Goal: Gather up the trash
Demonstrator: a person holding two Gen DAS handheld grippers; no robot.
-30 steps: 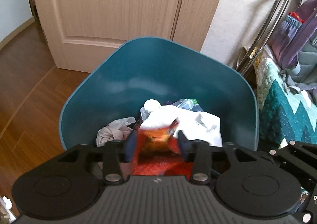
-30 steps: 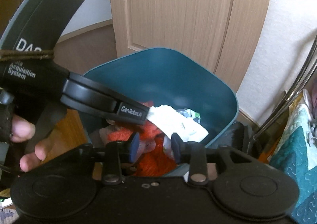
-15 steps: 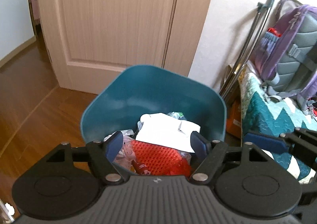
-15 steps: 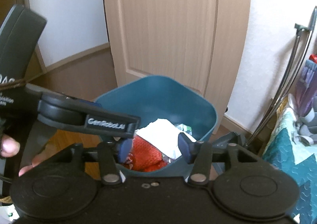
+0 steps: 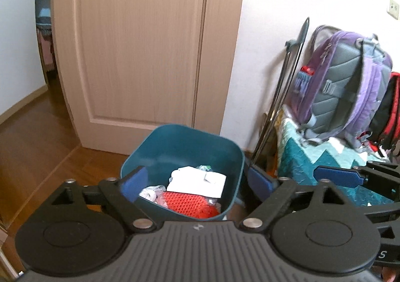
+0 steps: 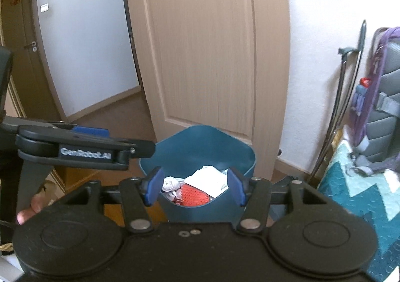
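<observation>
A teal trash bin (image 5: 187,149) stands on the floor by the door, below and ahead of both grippers. Inside lie a red net (image 5: 187,204), a white paper (image 5: 197,180) and a crumpled tissue (image 5: 150,192). My left gripper (image 5: 197,182) hangs above the bin's near rim, its jaws opening wide with nothing between them. My right gripper (image 6: 195,187) is also above the bin (image 6: 200,147), jaws opening and empty; the red net (image 6: 193,194) and white paper (image 6: 207,178) show beyond its pads. A hand (image 6: 30,207) holds the left gripper's body at the left of the right wrist view.
A light wooden door (image 5: 140,44) rises behind the bin. Metal poles (image 5: 282,97) lean on the wall to the right. A purple-grey backpack (image 5: 345,87) sits on a teal zigzag quilt (image 5: 312,162). Brown wooden floor (image 5: 37,144) spreads to the left.
Both grippers opened and let go of the red net, which now lies in the bin. Both pulled up and back, so the bin looks smaller and farther.
</observation>
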